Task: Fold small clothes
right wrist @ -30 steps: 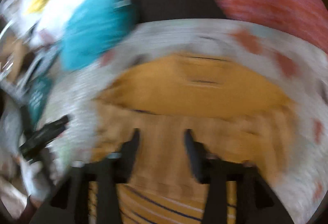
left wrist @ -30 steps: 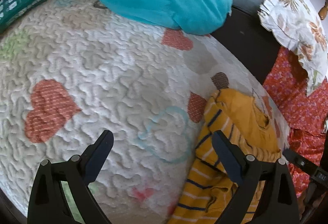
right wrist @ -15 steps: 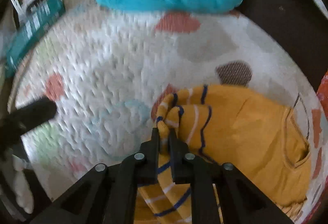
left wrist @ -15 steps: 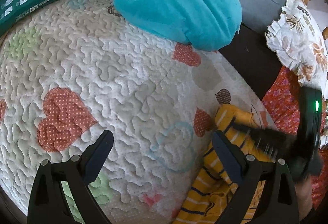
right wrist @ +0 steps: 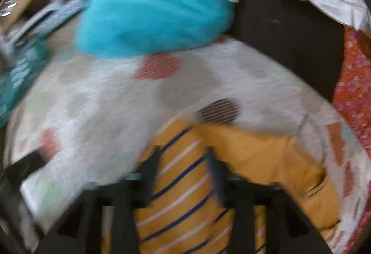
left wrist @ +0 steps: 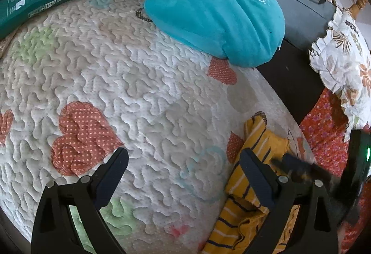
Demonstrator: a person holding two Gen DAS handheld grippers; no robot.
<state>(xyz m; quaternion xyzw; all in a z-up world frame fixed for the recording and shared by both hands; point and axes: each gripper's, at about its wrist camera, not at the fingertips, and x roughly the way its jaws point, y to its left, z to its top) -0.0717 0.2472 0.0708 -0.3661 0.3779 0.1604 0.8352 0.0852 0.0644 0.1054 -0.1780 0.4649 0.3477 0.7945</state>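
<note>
Right claw (right wrist: 183, 168) just spread, straddling my limp mustard-yellow striped cotton top's (right wrist: 255, 161) sleeve; I'd pinch its cuff

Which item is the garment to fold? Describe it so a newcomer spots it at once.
Start at the white quilted mat with hearts, with the big teal cushion at its far edge. The garment lies at the mat's near right edge: mustard yellow with navy and white stripes, the only yellow thing there.
</note>
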